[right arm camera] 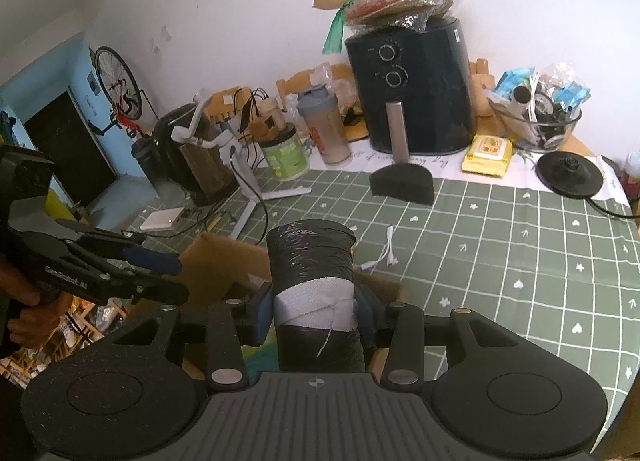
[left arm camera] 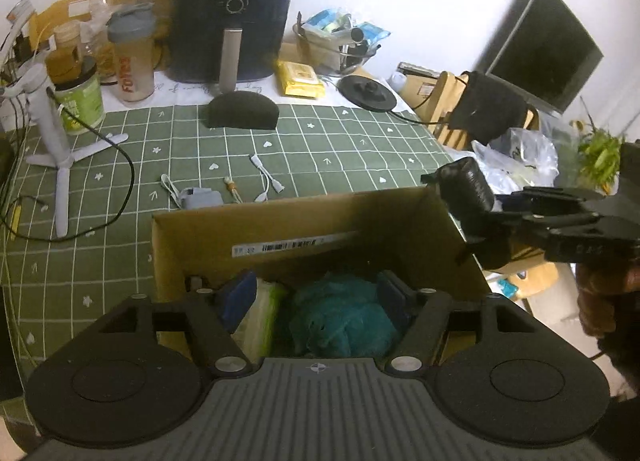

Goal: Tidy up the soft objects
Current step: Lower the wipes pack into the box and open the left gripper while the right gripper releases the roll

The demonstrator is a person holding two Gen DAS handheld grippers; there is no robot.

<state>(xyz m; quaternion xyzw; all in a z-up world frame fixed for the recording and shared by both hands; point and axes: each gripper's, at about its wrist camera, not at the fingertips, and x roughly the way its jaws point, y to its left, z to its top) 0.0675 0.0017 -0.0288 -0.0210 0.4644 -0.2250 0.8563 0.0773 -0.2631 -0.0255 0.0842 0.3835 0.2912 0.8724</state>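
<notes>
Cardboard box (left arm camera: pixel 304 221) sits at the near edge of the green checked tablecloth (left arm camera: pixel 320 141), open at the top. Inside: a teal fluffy bundle (left arm camera: pixel 340 317) on the right, a pale green-edged soft pack (left arm camera: pixel 260 313) to its left.

Left gripper (left arm camera: pixel 316 297) hangs over the box, blue pads spread either side of the teal bundle, not pressing on it. Nothing gripped.

Right gripper (right arm camera: pixel 316 313) pinches a black plastic-wrapped roll (right arm camera: pixel 312 257) with a grey band round its middle, pads on the band. Roll stands upright above the box's right rim.

Handling, as judgement: roll looks light and squashy, wrap glossy and likely slippery; the banded middle gives the surest hold. Teal bundle will compress and sag; take it across its bulk.

Writing: shaker bottle (left arm camera: pixel 134 57) at far left carries red lettering, roughly "Fores", not certain. Barcode label (left arm camera: pixel 296 245) on the box's inner wall, text too small. Yellow packet (left arm camera: pixel 300 79) print unreadable. White script on the cloth under the black air fryer (left arm camera: pixel 236 9), illegible.
</notes>
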